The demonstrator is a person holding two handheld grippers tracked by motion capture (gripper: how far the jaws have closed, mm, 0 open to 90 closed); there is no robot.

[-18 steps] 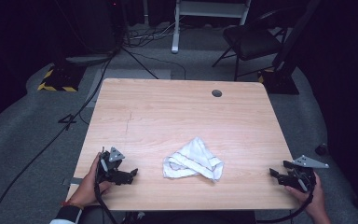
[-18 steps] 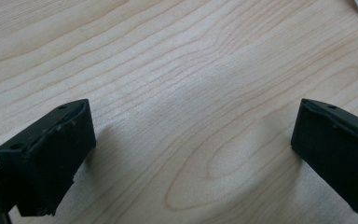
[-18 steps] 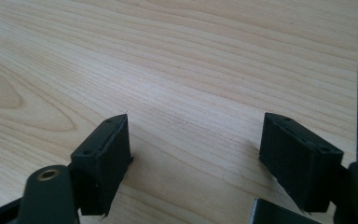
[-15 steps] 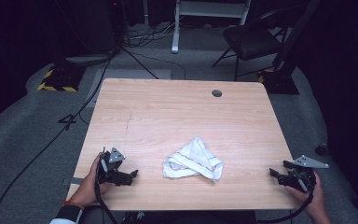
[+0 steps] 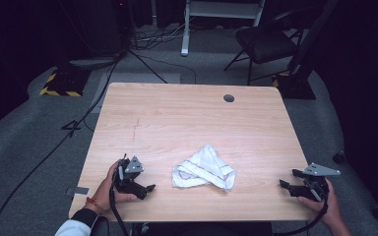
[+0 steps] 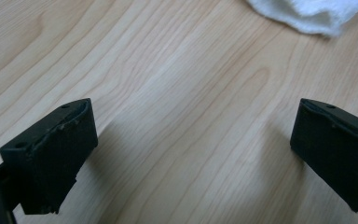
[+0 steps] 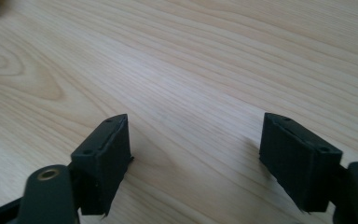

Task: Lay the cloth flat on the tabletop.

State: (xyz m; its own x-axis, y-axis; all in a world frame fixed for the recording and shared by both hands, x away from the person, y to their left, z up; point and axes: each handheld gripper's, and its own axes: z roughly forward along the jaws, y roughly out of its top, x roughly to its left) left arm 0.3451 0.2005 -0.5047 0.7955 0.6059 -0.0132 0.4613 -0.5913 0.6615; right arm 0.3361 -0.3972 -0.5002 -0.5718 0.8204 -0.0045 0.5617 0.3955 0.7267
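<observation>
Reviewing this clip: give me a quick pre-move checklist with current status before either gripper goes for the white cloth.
1. Left gripper open with nothing between the jaws: ok, bare wood shows between them in the left gripper view.
2. Right gripper open with nothing between the jaws: ok, same in the right gripper view.
3. White cloth free of both grippers: ok, it lies crumpled between them, touched by neither.
4. Cloth fully on the table: ok, it sits inside the near edge.
5. Nothing in the way between each gripper and the cloth: ok, bare wood on both sides.
6. A cloth corner or edge findable for grasping: cannot tell, the folds hide its corners.
</observation>
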